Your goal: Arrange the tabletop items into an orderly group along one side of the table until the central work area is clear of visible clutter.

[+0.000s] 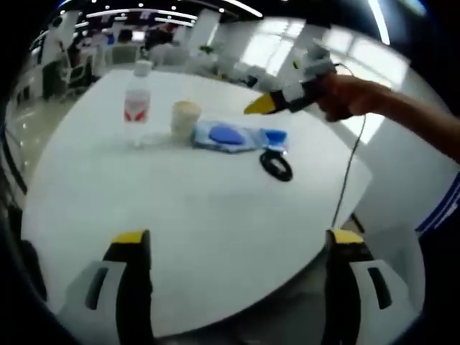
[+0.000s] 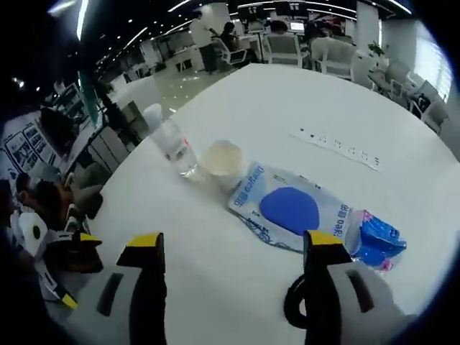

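In my left gripper view, my left gripper gapes at the frame's bottom over the white table. Mid-frame lie a black ring, blue pouch, cup and bottle. Upper right, my right gripper; in its own view, jaws apart.

The black ring beside the blue-printed packet was half hidden behind the right gripper's own jaw in the right gripper view. The print on that packet was too blurred to read. The label on the water bottle left of the packet was only a red smear in the left gripper view. The left gripper was cut off at the frame's edge, its jaws unclear. People beyond the packet were mere blurs.
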### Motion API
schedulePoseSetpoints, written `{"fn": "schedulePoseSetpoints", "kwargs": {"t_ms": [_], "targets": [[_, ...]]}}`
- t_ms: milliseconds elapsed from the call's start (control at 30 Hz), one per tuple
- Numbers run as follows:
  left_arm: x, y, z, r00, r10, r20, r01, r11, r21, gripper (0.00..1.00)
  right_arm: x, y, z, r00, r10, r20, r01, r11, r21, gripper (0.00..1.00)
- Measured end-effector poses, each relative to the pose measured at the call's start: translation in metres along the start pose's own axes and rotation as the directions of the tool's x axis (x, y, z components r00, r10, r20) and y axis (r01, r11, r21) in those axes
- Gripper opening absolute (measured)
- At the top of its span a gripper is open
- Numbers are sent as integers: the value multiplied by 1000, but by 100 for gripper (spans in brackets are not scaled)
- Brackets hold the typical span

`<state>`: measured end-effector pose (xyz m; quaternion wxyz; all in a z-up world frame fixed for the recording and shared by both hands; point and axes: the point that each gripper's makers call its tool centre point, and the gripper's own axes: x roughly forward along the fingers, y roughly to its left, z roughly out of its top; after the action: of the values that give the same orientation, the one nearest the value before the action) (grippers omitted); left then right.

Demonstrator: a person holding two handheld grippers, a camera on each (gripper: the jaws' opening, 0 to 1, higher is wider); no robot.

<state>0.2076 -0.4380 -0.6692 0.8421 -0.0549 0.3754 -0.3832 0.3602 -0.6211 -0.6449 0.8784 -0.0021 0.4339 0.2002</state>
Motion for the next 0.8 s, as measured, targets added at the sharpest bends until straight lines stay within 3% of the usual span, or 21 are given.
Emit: {"fn": "schedulePoseSetpoints", "kwargs": {"t_ms": [233, 567, 800], "targets": [[1, -4, -2, 1000, -11, -13, 11, 1000, 23, 99, -18, -12, -46, 1000, -24, 2, 24, 995, 100, 80], [1, -5, -3, 1000, -18, -20, 18, 999, 30, 99, -46, -21, -67, 994, -60, 88, 47, 988, 147, 82], [0, -6, -4, 999, -26, -23, 26, 999, 29, 100, -60, -20, -92, 993, -69, 100, 49, 981, 189, 86]]}}
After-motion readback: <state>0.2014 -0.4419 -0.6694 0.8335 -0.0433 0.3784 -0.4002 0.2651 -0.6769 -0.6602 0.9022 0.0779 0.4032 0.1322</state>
